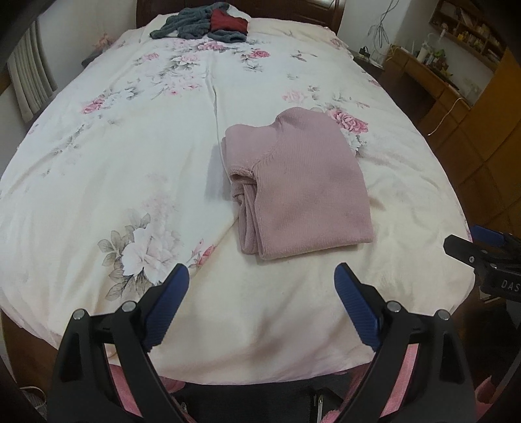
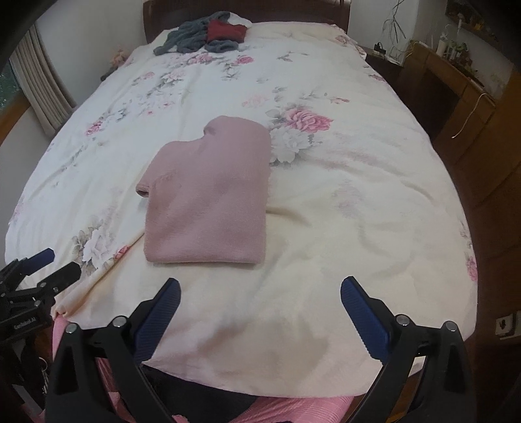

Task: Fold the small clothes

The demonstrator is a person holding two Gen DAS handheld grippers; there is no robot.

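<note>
A dusty-pink knit sweater (image 1: 299, 182) (image 2: 208, 195) lies folded into a neat rectangle on the floral bedspread (image 1: 130, 136) (image 2: 358, 182), its collar pointing toward the headboard. My left gripper (image 1: 262, 276) hovers open above the near edge of the bed, a short way in front of the sweater's hem, with nothing between its blue pads. My right gripper (image 2: 260, 289) is likewise open and empty, just short of the hem. Each gripper shows at the edge of the other's view: the right gripper (image 1: 485, 253) and the left gripper (image 2: 35, 276).
A heap of grey and dark red clothes (image 1: 205, 24) (image 2: 208, 35) lies at the far end by the headboard. Wooden desk and shelves (image 1: 456, 81) stand right of the bed, a curtain (image 2: 42, 94) on the left. Pink fabric (image 2: 293, 410) shows below the bed's edge.
</note>
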